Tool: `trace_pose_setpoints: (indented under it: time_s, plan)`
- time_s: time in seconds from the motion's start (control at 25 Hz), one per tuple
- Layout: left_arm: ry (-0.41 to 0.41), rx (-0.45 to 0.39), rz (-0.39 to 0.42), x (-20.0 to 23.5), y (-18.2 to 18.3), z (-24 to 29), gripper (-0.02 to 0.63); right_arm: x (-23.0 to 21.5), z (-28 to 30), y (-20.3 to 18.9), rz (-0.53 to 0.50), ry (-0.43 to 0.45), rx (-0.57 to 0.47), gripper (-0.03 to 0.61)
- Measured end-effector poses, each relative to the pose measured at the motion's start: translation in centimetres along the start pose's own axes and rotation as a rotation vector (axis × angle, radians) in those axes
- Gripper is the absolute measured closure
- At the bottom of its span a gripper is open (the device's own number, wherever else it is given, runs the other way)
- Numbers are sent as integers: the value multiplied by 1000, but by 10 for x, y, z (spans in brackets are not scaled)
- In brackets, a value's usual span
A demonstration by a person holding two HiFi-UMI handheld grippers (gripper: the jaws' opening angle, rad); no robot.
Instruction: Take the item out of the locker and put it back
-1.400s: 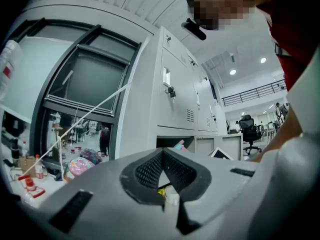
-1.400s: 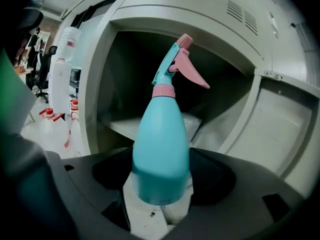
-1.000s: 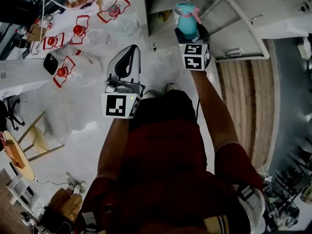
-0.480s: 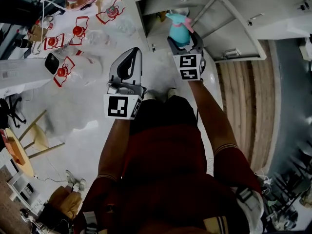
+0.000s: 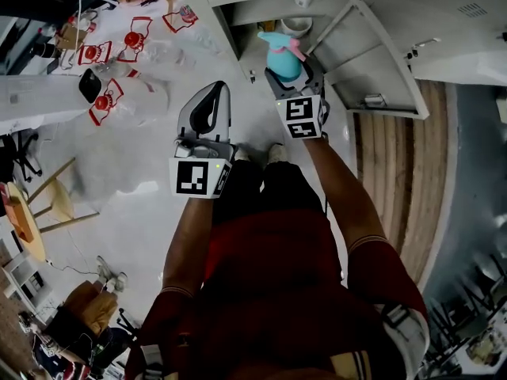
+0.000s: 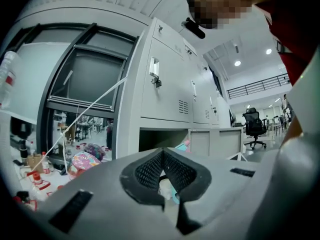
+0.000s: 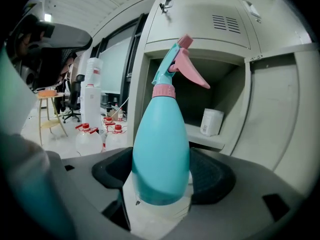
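Note:
A teal spray bottle [image 5: 282,57] with a pink trigger stands upright in my right gripper [image 5: 294,76], which is shut on its lower body just in front of the open locker compartment [image 5: 265,10]. In the right gripper view the bottle [image 7: 161,134] fills the middle, with the dark pads [image 7: 212,176] pressed on either side and the locker shelf [image 7: 212,141] behind it. My left gripper [image 5: 209,111] hangs lower left of the locker, jaws shut with nothing in them; its pads [image 6: 177,171] meet in the left gripper view.
A white jar [image 7: 211,122] sits on the locker shelf. The locker door [image 5: 374,58] swings open to the right. Several red-capped water bottles [image 5: 119,93] stand on the floor to the left. The person's legs and feet [image 5: 273,153] are below the grippers.
My right gripper has carried the spray bottle up and slightly left, closer to the locker opening. The left gripper has stayed almost where it was.

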State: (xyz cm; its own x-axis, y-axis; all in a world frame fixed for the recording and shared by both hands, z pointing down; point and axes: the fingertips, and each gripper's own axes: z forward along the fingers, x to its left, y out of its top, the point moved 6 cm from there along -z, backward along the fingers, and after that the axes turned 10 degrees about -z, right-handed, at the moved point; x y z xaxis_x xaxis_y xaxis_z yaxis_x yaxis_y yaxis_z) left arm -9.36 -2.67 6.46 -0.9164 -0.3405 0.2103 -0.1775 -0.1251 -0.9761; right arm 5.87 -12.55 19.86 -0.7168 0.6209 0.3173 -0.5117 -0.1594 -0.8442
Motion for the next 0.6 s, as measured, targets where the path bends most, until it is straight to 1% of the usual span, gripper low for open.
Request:
trace_pose_setpoints:
  time_s: [0.16, 0.32, 0.6]
  plan:
    - [21, 15, 0, 0, -4, 1, 607, 4, 4, -4, -1, 31, -7, 225]
    - [19, 34, -1, 4, -14, 7, 607, 9, 15, -14, -8, 55, 4, 225]
    - [5, 39, 12, 29, -43, 16, 607, 20, 45, -36, -19, 39, -3, 225]
